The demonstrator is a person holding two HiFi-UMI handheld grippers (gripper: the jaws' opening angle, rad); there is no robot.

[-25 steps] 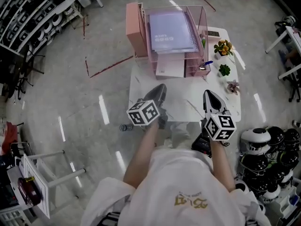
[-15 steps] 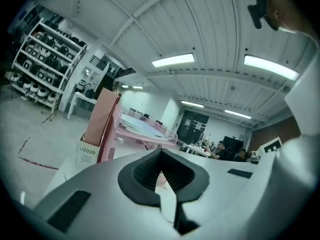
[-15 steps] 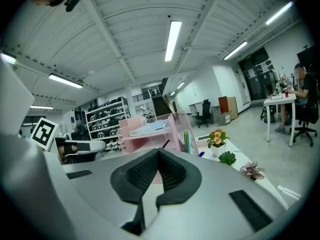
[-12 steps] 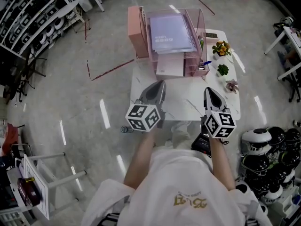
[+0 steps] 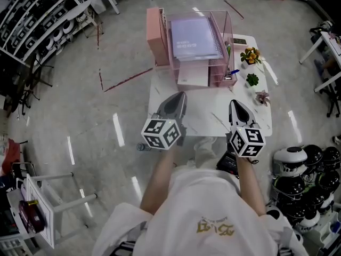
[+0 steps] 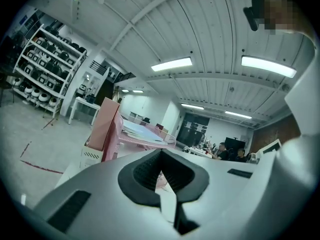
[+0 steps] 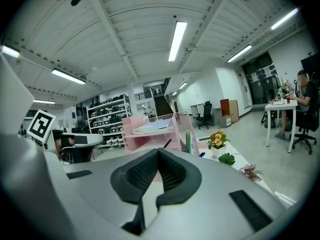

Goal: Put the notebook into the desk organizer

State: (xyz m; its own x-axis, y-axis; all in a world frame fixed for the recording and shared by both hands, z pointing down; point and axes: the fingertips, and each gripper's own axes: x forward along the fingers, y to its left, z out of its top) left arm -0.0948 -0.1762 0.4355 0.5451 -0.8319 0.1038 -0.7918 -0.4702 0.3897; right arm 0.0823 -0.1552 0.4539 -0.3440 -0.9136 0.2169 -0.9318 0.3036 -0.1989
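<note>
A lilac spiral notebook point(image 5: 195, 37) lies flat on the top tier of the pink desk organizer point(image 5: 160, 36) at the far side of the small white table point(image 5: 205, 116). The same notebook point(image 6: 140, 129) shows as a thin stack in the left gripper view and the notebook point(image 7: 151, 127) also in the right gripper view. My left gripper point(image 5: 181, 95) hovers over the table's near left, shut and empty. My right gripper point(image 5: 233, 102) hangs over the near right, also shut with nothing in it. Both are well short of the organizer.
Three small potted plants point(image 5: 253, 53) stand along the table's right edge, with a blue pen point(image 5: 234, 71) near the organizer's drawers. Shelving racks point(image 5: 32, 20) line the left; round black-and-white appliances point(image 5: 298, 161) crowd the floor at right. A white stand point(image 5: 48, 207) sits lower left.
Both grippers have stayed almost in place, the left drifting slightly left and toward me. The notebook rests unchanged in the organizer.
</note>
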